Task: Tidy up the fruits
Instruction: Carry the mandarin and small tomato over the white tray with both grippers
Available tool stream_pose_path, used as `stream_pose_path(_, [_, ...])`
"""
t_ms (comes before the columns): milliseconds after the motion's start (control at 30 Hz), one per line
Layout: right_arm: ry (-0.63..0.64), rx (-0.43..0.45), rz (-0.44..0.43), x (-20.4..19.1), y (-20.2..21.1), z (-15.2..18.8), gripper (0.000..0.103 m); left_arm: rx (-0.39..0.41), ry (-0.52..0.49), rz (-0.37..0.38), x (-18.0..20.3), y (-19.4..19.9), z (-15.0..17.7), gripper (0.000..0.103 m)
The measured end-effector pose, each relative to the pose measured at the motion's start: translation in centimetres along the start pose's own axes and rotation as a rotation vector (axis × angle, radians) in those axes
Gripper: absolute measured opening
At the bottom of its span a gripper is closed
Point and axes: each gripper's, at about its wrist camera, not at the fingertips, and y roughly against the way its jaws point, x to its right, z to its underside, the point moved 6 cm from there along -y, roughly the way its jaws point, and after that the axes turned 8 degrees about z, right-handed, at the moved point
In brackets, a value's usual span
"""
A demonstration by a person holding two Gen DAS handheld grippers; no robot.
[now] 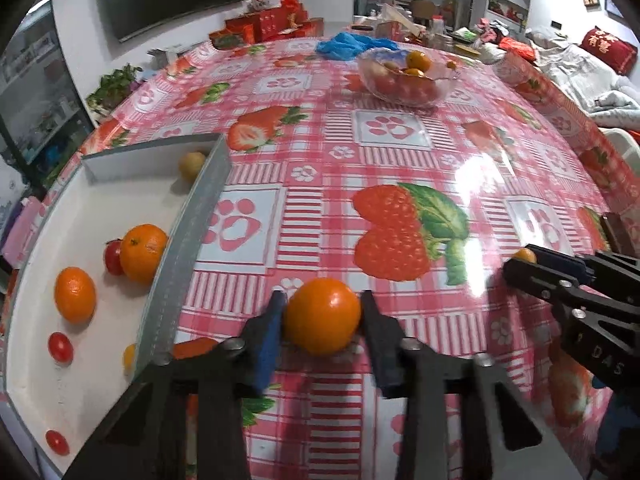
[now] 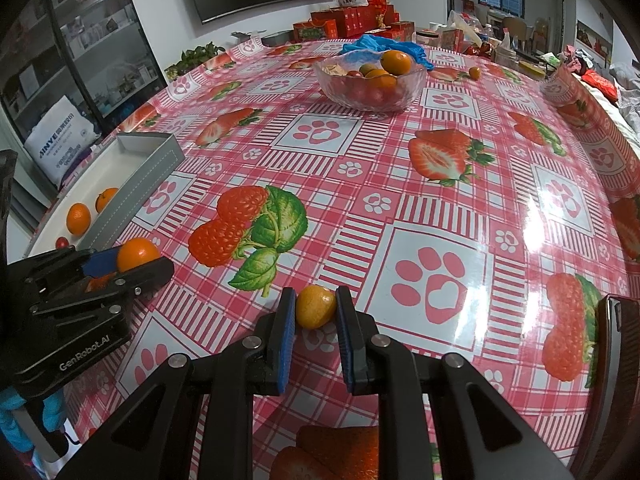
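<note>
Left wrist: left gripper point(image 1: 322, 312) tilted down, clamping orange point(image 1: 322, 315); right gripper point(image 2: 316, 308) pinching kumquat point(image 2: 315, 306)

Both the left gripper point(image 1: 322, 312) and right gripper point(image 2: 316, 306) are black, silver-screwed, with blue-padded jaws.

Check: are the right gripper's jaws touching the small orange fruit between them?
Touching. The right wrist view shows the right gripper with both blue pads pressed against the sides of the small orange fruit, no gap either side.
</note>
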Motion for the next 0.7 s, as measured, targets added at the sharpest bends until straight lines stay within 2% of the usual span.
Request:
stream_pose_path(367, [-0.029, -0.027, -0.022, -0.2, 0.2, -0.1, 0.022, 0.028, 0.033, 0.050, -0.8, 2.2, -0.3, 0.037])
stream_pose_path(700, [-0.018, -0.022, -0.026, -1.5, 1.3, -1.3, 0.022, 0.058, 0.028, 0.064, -1.4, 4.4, -0.9, 0.037])
